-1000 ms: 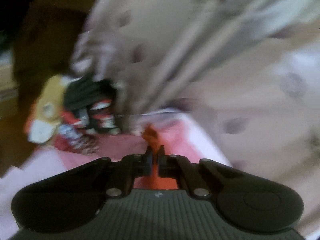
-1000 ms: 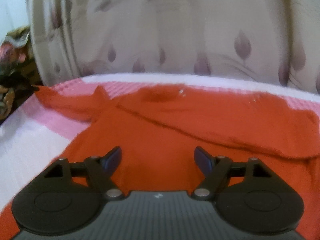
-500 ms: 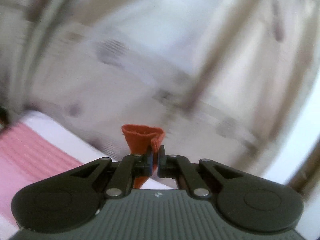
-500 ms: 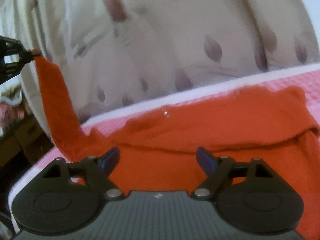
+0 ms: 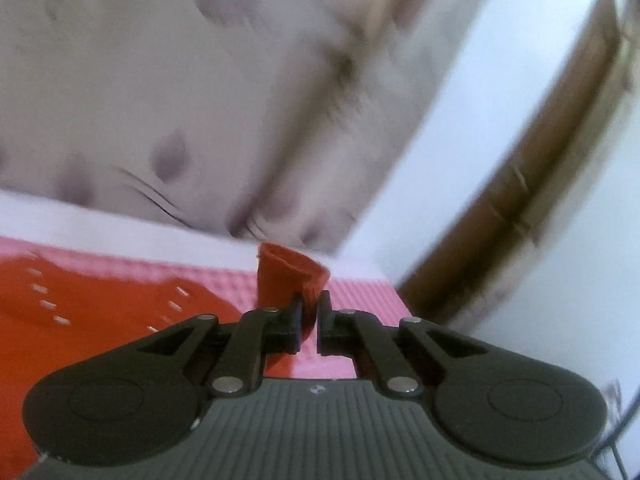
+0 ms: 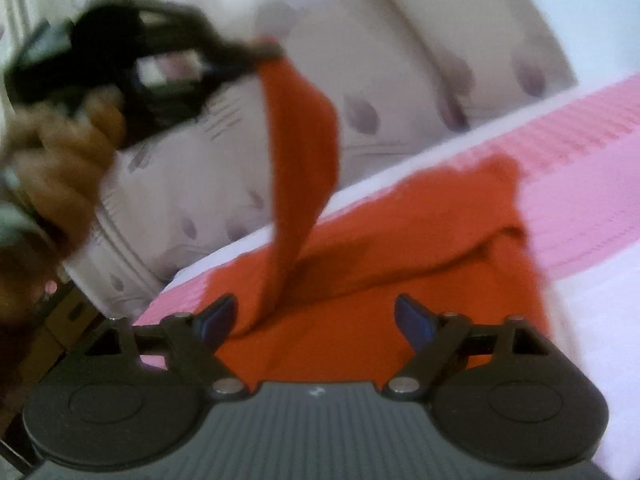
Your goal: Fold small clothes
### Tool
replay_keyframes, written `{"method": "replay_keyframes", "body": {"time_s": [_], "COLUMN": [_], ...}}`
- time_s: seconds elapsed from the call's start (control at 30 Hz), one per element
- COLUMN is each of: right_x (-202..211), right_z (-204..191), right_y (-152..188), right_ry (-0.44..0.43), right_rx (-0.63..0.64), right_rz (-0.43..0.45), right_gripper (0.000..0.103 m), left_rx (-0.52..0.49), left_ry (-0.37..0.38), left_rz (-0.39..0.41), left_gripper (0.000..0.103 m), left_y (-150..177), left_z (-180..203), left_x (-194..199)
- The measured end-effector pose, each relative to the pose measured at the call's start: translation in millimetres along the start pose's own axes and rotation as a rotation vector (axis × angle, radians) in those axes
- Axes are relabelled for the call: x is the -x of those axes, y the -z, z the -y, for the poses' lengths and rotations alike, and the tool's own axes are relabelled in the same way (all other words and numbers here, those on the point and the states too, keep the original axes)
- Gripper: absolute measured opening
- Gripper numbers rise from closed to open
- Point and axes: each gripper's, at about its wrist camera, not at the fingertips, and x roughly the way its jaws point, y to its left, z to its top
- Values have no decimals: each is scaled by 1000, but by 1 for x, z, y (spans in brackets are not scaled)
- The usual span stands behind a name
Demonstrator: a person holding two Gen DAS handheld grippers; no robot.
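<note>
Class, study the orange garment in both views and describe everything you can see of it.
The orange garment is soft, knit-looking cloth lying mostly flat, rumpled, on the pink-and-white bedcover. One long strip of it, seemingly a sleeve, rises from the body, its end pinched in the closed left tool and held in the air. The open right tool hovers over the body, not gripping. Small pale marks dot its front; blur hides finer detail.

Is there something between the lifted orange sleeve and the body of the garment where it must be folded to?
Nothing visible. The left gripper holds the sleeve raised above the orange garment, whose flat surface on the pink cover is bare. The open right gripper hovers low beside the sleeve's base.
</note>
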Motion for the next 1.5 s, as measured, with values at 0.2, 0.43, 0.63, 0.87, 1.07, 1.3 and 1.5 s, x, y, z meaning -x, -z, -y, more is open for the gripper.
{"method": "replay_keyframes", "body": {"time_s": [0.2, 0.43, 0.63, 0.87, 1.07, 1.3, 1.5], "right_x": [15, 24, -6, -60, -121, -139, -33], "right_z": [31, 47, 50, 28, 10, 45, 21], "right_y": [-8, -29, -65, -83, -67, -84, -71], "right_ry": [29, 61, 193, 180, 191, 309, 77], "right_rx": [-49, 9, 236, 370, 451, 236, 124], "right_rz": [24, 62, 45, -37, -197, -169, -15], "right_gripper": [87, 87, 83, 77, 75, 76, 79], "left_rx": [22, 35, 30, 94, 157, 238, 258], "left_ry": [-5, -193, -484, -533, -547, -678, -605], "left_rz": [60, 161, 100, 168, 212, 280, 253], "left_gripper": [101, 103, 100, 102, 102, 102, 101], "left_y": [35, 77, 143, 155, 152, 151, 155], "left_z": [-19, -71, -146, -166, -173, -174, -177], "left_x": [-16, 54, 86, 113, 115, 127, 149]}}
